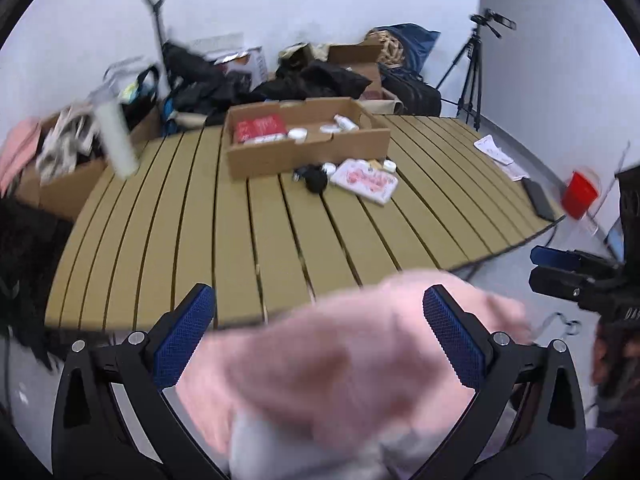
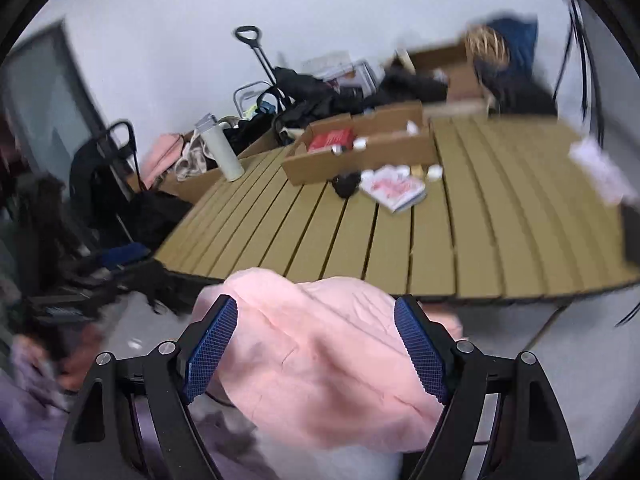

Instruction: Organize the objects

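Slatted tan table [image 1: 180,240] seen from just off its near edge, with both grippers held low in front of it. Left gripper [image 1: 319,336]: fingers spread wide, blue pads facing each other, nothing clamped; a pink garment [image 1: 340,360], blurred, lies beneath and between them, and contact with the pads cannot be told. Right gripper [image 2: 316,344]: fingers likewise wide apart, the same pink garment below and between them, pads not pressing on it. Toward the far edge of the table, near its middle, stands an open cardboard box [image 1: 304,152] holding a red packet [image 1: 260,128] and several small white containers [image 1: 344,122]. Just in front of the box, on the table top, lie a black bundle [image 1: 314,178], a pink-and-white printed packet [image 1: 366,180] and small white items [image 1: 390,166]. At the far left corner a white cylindrical bottle [image 1: 116,140] stands upright. Along the right edge lie white papers [image 1: 496,152] and a dark flat device [image 1: 540,200]; a red cup [image 1: 578,194] appears beyond that edge. Behind the table, against the wall: dark clothing, cartons and a tripod [image 1: 472,76].
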### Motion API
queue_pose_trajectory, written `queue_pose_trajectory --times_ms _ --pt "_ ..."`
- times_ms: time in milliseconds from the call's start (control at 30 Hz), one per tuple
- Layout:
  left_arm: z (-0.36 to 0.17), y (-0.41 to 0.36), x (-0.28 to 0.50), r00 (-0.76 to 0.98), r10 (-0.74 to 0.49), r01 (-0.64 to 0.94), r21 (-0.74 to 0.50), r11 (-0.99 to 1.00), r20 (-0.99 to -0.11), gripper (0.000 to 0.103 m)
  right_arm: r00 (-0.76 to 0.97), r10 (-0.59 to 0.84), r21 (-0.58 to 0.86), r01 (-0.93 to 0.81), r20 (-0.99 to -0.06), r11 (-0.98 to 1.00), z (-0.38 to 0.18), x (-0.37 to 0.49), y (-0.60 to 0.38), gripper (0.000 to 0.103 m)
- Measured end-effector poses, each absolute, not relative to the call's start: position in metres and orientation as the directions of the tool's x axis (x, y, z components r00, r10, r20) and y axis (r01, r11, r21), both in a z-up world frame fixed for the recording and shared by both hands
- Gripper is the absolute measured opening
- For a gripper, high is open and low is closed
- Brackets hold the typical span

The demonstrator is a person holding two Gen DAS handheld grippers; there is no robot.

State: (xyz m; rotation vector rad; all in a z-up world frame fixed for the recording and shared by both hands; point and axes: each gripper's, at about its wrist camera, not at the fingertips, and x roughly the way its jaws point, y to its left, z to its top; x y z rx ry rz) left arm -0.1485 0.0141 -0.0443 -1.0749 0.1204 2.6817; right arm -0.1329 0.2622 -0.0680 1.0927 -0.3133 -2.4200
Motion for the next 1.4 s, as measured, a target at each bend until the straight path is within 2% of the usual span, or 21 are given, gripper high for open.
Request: queue_pose_trajectory --times_ms 100,133,167,233,300,333,400,467,500,533,600,633,667,700,733,900,967,1100,1233,1367,1400 --pt "-0.054 0.025 -0.191 -0.691 0.206 -0.286 0.001 -0.958 -0.693 0.103 -0.557 -0.465 0.364 0.290 -0.688 -0.885 -0.083 -0.185 0.264 0.084" --pt "-0.056 0.029 -0.213 -0.681 0.234 -0.298 -0.030 -0.954 -0.694 0.103 -0.551 -0.459 0.365 0.278 -0.697 -0.888 -0.088 -0.204 0.263 0.080" --pt "-0.057 0.029 -0.225 -0.674 0.239 -0.294 -0.043 -0.955 -0.699 0.103 -0.545 -0.458 0.370 0.269 -0.703 -0.889 -0.093 -0.222 0.262 0.067" --pt "-0.061 0.034 -0.264 -0.656 0.267 -0.294 -0.087 -0.952 -0.706 0.102 -0.541 -0.432 0.367 0.231 -0.722 -0.901 -0.109 -0.270 0.257 0.056" --pt "-0.064 0.037 -0.289 -0.652 0.278 -0.290 -0.107 -0.951 -0.706 0.100 -0.532 -0.374 0.334 0.174 -0.760 -0.926 -0.132 -0.321 0.252 0.050" --pt "-0.067 0.040 -0.305 -0.651 0.284 -0.295 -0.111 -0.949 -0.704 0.099 -0.524 -0.373 0.348 0.149 -0.766 -0.925 -0.141 -0.340 0.252 0.043" --pt "-0.074 0.044 -0.321 -0.650 0.269 -0.288 -0.097 -0.953 -0.711 0.094 -0.528 -0.346 0.352 0.093 -0.775 -0.931 -0.155 -0.374 0.252 0.042" --pt "-0.084 0.046 -0.332 -0.634 0.273 -0.286 -0.109 -0.952 -0.723 0.092 -0.531 -0.307 0.337 0.042 -0.790 -0.941 -0.164 -0.394 0.252 0.041" --pt "-0.088 0.045 -0.335 -0.628 0.273 -0.279 -0.117 -0.953 -0.729 0.088 -0.526 -0.301 0.332 0.038 -0.796 -0.943 -0.169 -0.404 0.249 0.039" --pt "-0.093 0.045 -0.337 -0.623 0.276 -0.273 -0.127 -0.953 -0.732 0.085 -0.516 -0.287 0.316 0.033 -0.807 -0.948 -0.174 -0.407 0.247 0.031" --pt "-0.104 0.044 -0.339 -0.606 0.269 -0.258 -0.135 -0.957 -0.749 0.072 -0.518 -0.305 0.308 0.082 -0.799 -0.948 -0.175 -0.408 0.242 0.026" --pt "-0.110 0.044 -0.337 -0.589 0.271 -0.253 -0.144 -0.957 -0.761 0.068 -0.509 -0.310 0.291 0.120 -0.803 -0.949 -0.172 -0.406 0.239 0.015" --pt "-0.112 0.044 -0.336 -0.582 0.278 -0.254 -0.154 -0.955 -0.765 0.063 -0.504 -0.304 0.263 0.152 -0.809 -0.953 -0.169 -0.401 0.238 0.008" --pt "-0.115 0.044 -0.332 -0.569 0.292 -0.257 -0.171 -0.951 -0.769 0.061 -0.491 -0.295 0.229 0.190 -0.820 -0.955 -0.167 -0.394 0.237 0.006" --pt "-0.116 0.045 -0.328 -0.560 0.305 -0.263 -0.184 -0.947 -0.771 0.060 -0.475 -0.306 0.232 0.209 -0.825 -0.950 -0.168 -0.387 0.239 0.000" --pt "-0.115 0.061 -0.297 -0.527 0.367 -0.358 -0.192 -0.914 -0.767 0.060 -0.350 -0.408 0.299 0.326 -0.843 -0.897 -0.175 -0.329 0.260 0.000" --pt "-0.115 0.071 -0.301 -0.533 0.351 -0.365 -0.165 -0.916 -0.770 0.060 -0.400 -0.375 0.267 0.300 -0.836 -0.916 -0.168 -0.319 0.271 0.000" --pt "-0.112 0.087 -0.345 -0.499 0.414 -0.380 -0.237 -0.894 -0.761 0.061 -0.486 -0.402 0.358 0.185 -0.776 -0.915 -0.152 -0.318 0.295 0.003" --pt "-0.123 0.106 -0.395 -0.494 0.339 -0.355 -0.171 -0.919 -0.801 0.062 -0.502 -0.408 0.358 0.198 -0.763 -0.913 -0.146 -0.325 0.280 0.005" --pt "-0.157 0.112 -0.433 -0.387 0.310 -0.327 -0.185 -0.927 -0.868 0.063 -0.487 -0.421 0.376 0.194 -0.765 -0.906 -0.153 -0.339 0.270 0.006" --pt "-0.160 0.114 -0.435 -0.396 0.308 -0.337 -0.175 -0.925 -0.865 0.067 -0.480 -0.428 0.383 0.193 -0.766 -0.903 -0.157 -0.343 0.268 0.006"
